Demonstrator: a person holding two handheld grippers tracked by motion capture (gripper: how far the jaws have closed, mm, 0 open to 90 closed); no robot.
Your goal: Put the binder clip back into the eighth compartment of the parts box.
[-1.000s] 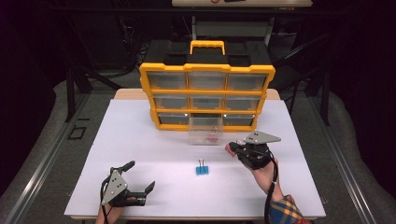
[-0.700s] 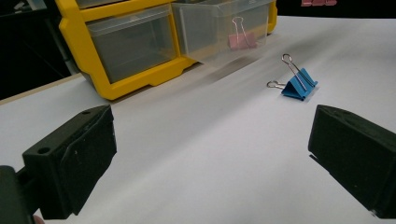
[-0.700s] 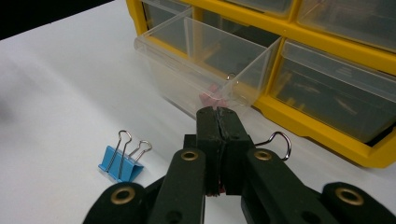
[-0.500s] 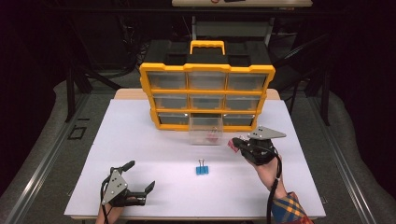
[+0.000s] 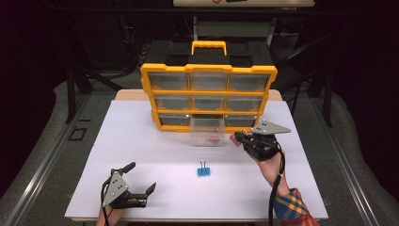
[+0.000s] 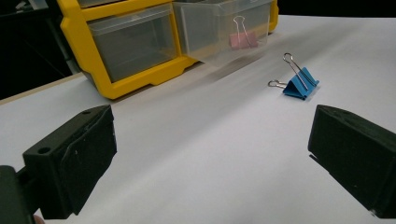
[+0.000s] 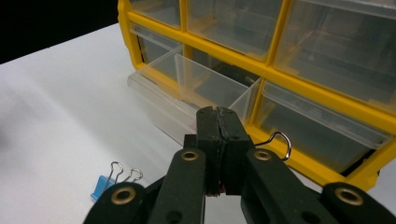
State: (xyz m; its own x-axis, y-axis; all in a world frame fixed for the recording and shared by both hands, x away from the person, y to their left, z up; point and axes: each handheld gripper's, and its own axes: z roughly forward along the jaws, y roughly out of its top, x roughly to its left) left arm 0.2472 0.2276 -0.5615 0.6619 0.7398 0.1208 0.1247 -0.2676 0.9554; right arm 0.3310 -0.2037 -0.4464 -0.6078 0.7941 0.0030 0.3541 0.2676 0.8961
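The right tongs [image 5: 236,138], clamped on a pink binder clip [image 5: 232,139], hover just right of the pulled-out clear drawer [image 5: 207,136], its opening toward their tip, while the left tongs [image 5: 141,181] rest wide apart on the table [image 5: 155,155], well away.

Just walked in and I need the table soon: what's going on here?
A person is sorting binder clips into a yellow drawer organizer. The right claw is shut on a pink clip beside the pulled-out clear drawer, which already holds one pink clip. A blue clip lies on the white table. The left claw rests open.
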